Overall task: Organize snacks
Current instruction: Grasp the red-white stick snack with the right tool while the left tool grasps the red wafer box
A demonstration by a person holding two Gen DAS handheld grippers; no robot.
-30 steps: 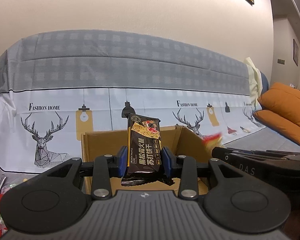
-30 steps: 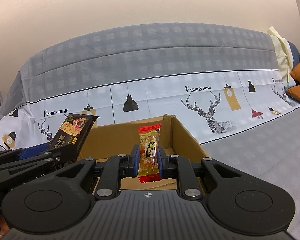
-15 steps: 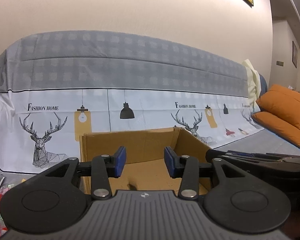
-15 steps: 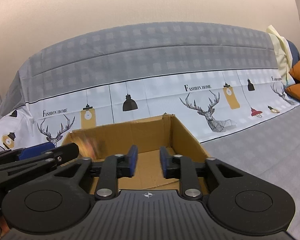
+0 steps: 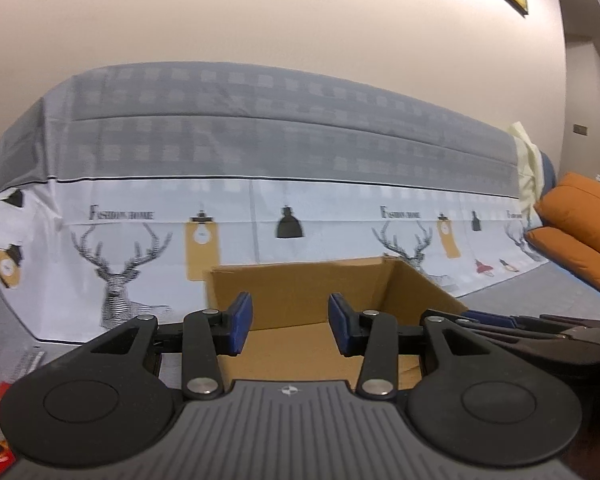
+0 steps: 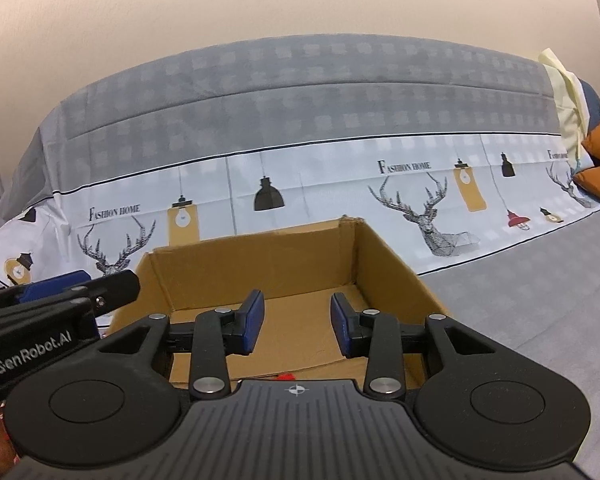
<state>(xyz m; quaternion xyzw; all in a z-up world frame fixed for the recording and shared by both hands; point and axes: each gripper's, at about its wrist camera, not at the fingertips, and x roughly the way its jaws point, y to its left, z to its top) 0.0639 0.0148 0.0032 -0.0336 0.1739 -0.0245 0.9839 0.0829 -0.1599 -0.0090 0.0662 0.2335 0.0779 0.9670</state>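
An open cardboard box stands on the covered sofa, right ahead of both grippers. My left gripper hangs over the box's near edge, open, with nothing between its blue pads. My right gripper is over the same box; its jaws are opening and the gap between them is bare. A scrap of red wrapper peeks out on the box floor just under the right gripper's body. The black cracker packet is out of sight. Each gripper's fingers show at the edge of the other's view.
The sofa wears a grey and white cover printed with deer and lamps. Orange cushions lie at the far right. Some red snack packets sit at the lower left. Grey seat fabric stretches right of the box.
The left gripper let go of the black cracker packet and the right one let go of the red-wrapped snack; both dropped from view. Both jaws stand wider. The left view has shifted slightly.
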